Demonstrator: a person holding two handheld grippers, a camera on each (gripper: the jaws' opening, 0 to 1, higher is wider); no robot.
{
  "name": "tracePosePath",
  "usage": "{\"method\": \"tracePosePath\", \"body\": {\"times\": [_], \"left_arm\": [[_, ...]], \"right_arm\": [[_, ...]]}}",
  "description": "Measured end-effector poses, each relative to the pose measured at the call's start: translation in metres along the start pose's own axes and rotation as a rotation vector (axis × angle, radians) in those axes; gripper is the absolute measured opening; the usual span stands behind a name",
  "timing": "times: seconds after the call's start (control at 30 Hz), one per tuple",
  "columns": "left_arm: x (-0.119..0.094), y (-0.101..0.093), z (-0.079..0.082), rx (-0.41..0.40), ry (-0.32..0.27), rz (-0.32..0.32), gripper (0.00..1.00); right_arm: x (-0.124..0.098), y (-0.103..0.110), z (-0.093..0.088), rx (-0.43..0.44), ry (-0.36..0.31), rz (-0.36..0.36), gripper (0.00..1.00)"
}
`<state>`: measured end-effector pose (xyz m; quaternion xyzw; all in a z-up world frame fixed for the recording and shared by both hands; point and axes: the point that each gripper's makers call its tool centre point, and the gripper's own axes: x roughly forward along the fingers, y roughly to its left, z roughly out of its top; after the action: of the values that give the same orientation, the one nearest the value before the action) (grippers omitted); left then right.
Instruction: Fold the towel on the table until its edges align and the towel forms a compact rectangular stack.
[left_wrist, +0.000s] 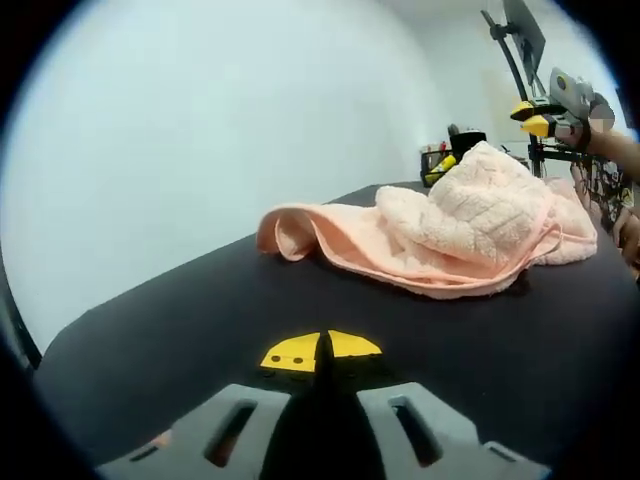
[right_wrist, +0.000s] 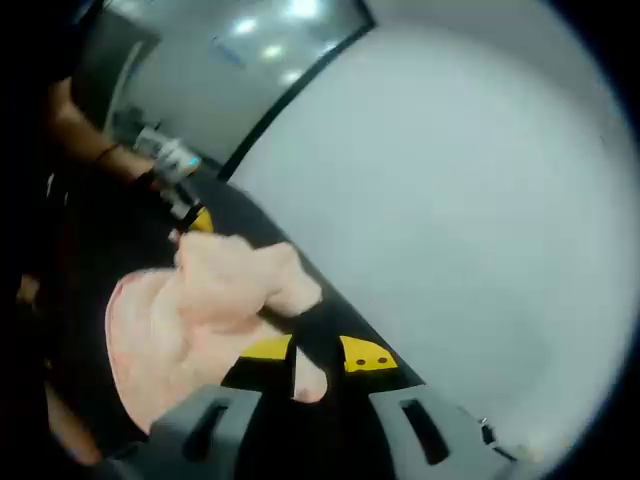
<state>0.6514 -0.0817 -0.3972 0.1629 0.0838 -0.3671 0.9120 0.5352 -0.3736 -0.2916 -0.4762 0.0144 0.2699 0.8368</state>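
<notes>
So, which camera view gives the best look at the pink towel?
The left gripper view: the towel lies whole and sharp there, crumpled in a heap on the black table. In the right gripper view the towel is blurred and tilted, with part of it hidden behind the right gripper.

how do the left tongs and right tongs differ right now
The left tongs are shut on nothing, yellow tips together just above the black table, short of the towel. The right tongs pinch a bit of towel between their tips and are raised off the table. Both have yellow tips on grey jaws, and both face the pink towel.
</notes>
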Motion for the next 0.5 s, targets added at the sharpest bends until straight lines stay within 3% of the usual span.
{"method": "tracePosePath", "body": {"times": [0.03, 0.1, 0.2, 0.3, 0.37, 0.5], "left_arm": [[0.001, 0.001, 0.0, 0.0, 0.0, -0.002, 0.05], [0.001, 0.001, 0.0, 0.001, 0.0, -0.002, 0.05], [0.002, 0.001, -0.001, -0.004, -0.002, -0.004, 0.05], [0.002, 0.002, 0.0, -0.001, -0.002, -0.013, 0.05], [0.004, 0.003, 0.0, -0.006, -0.003, -0.022, 0.05], [0.003, 0.002, 0.0, -0.003, -0.004, -0.027, 0.05]], "right_arm": [[0.005, 0.005, -0.005, -0.137, 0.045, 0.037, 0.13], [0.014, 0.018, -0.018, -0.281, 0.125, 0.146, 0.1], [0.027, 0.025, -0.026, -0.285, 0.156, 0.236, 0.1], [0.033, 0.043, -0.036, -0.368, 0.166, 0.369, 0.15], [0.036, 0.043, -0.048, -0.348, 0.22, 0.387, 0.21], [0.048, 0.042, -0.052, -0.381, 0.227, 0.4, 0.22]]}}
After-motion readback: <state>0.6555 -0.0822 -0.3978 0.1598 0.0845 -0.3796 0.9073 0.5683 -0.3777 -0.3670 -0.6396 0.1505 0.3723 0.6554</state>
